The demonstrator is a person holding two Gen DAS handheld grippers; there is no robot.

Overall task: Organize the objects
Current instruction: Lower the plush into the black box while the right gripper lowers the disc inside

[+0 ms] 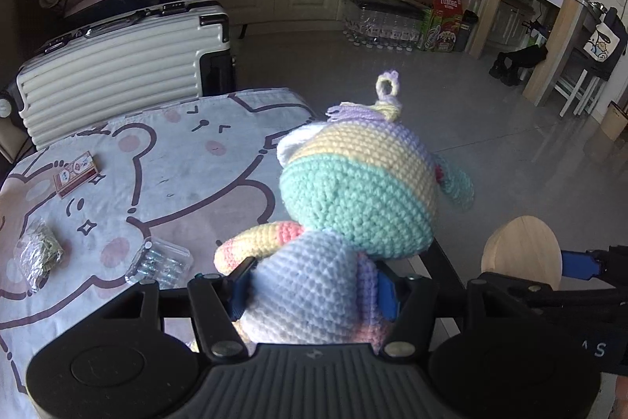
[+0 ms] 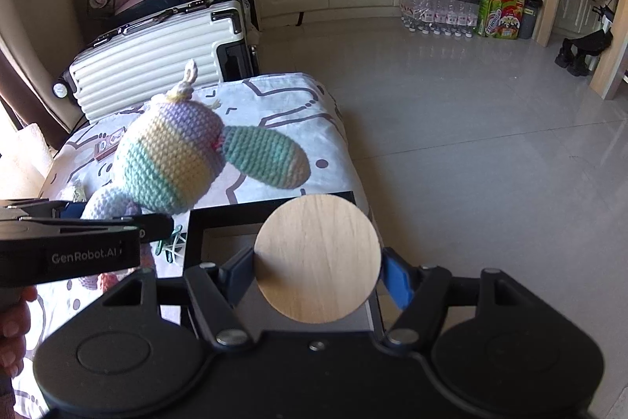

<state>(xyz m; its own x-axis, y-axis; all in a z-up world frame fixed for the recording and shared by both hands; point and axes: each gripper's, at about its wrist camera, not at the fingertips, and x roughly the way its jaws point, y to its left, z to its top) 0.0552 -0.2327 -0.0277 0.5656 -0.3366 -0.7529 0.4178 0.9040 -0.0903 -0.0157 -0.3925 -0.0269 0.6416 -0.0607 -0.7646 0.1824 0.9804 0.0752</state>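
The left claw (image 1: 312, 291) is about half open and clamped on the soft body of the toy (image 1: 353, 199), whose heavy head leans up and forward past the fingertips. The right claw (image 2: 316, 275) stands a little wider, its pads pinching the wooden disc (image 2: 318, 258) by its rim, face toward the camera. Both are held in the air, side by side, over a black tray (image 2: 274, 209) at the table's (image 1: 176, 160) near corner, just below and ahead of the fingers.

The toy is the likelier trouble: the yarn squashes, so the head could flop or the body slide out on a quick tilt. The disc is gripped on only two thin edge points and could pivot or pop free. With the claws this close, a swing could knock the toy's ear (image 2: 267, 158) against the disc.
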